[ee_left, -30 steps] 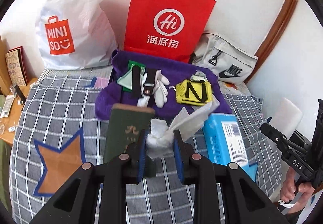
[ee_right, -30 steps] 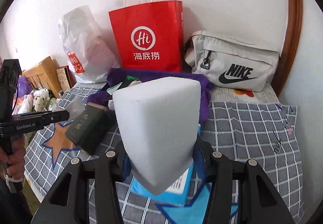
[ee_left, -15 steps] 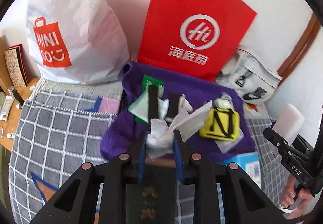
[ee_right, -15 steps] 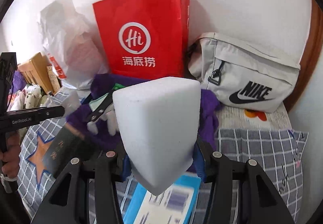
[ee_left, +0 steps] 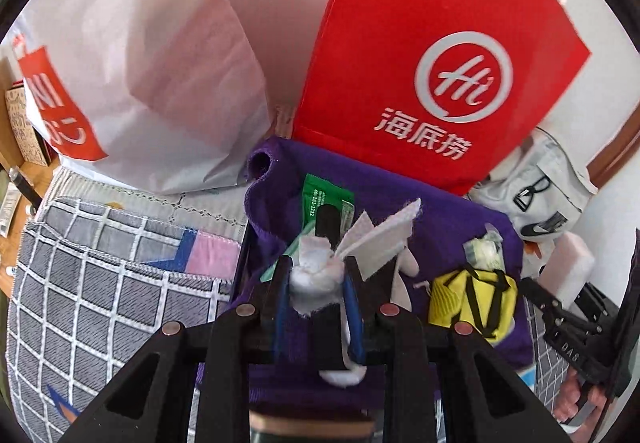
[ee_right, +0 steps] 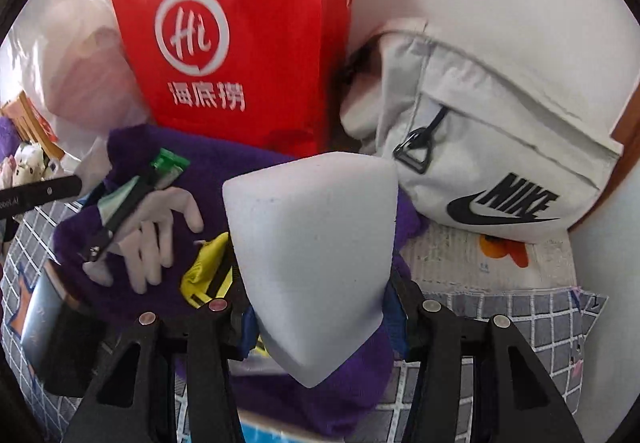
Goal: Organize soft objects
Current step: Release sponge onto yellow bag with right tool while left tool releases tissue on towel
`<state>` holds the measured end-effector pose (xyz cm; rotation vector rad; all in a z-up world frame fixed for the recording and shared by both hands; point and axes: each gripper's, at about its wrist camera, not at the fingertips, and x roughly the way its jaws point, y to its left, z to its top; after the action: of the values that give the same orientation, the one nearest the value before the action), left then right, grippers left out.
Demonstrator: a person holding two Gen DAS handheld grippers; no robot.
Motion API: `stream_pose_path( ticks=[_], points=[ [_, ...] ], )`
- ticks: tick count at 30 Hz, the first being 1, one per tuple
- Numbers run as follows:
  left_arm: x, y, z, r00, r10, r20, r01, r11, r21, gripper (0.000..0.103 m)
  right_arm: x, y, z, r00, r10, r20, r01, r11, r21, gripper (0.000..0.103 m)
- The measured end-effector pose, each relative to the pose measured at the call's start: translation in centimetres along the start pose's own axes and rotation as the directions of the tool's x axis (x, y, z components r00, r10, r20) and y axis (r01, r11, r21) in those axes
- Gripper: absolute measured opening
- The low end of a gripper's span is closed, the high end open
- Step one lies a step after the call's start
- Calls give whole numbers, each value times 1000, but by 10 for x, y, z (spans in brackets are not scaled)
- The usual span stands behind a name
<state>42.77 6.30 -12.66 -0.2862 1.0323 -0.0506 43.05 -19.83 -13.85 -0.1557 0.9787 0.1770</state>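
Over purple cloth (ee_left: 448, 211) on checked bed (ee_left: 100, 283): left hand-held gripper (ee_left: 316, 295) squeezing white rag (ee_left: 316, 279), right hand-held gripper (ee_right: 316, 315) squeezing white sponge (ee_right: 316, 243).

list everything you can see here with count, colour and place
paper bag: 1, red, against the wall
plastic bag: 1, white, beside the red one
waist bag: 1, pale grey, right of the red bag
cloth: 1, purple, on the checked bedcover
packet: 1, green, on the cloth
glove: 1, white, on the cloth
pouch: 1, yellow, on the cloth
wipe: 1, white, in the left claw
sponge: 1, white, in the right claw
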Motion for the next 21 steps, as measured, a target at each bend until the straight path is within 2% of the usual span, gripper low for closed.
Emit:
stream_pose_path(
  ticks=[8,12,16,18,21],
  points=[
    [26,-2,5,1000,-7,-8,6,1000,-16,24,18,7,0,999,46,-2,-46,999,-7,53],
    [38,2,3,999,-4,-33,3,1000,-27,24,16,9,0,995,95,18,-94,995,-16,63],
    [42,3,4,999,-11,-40,10,1000,-23,24,14,14,1,992,122,32,-121,992,-27,68],
    [43,3,6,999,-17,-42,15,1000,-26,24,14,16,0,991,132,37,-131,991,-28,74],
    [47,3,6,999,-19,-50,18,1000,-22,24,15,22,1,990,140,36,-138,990,-35,78]
  ],
)
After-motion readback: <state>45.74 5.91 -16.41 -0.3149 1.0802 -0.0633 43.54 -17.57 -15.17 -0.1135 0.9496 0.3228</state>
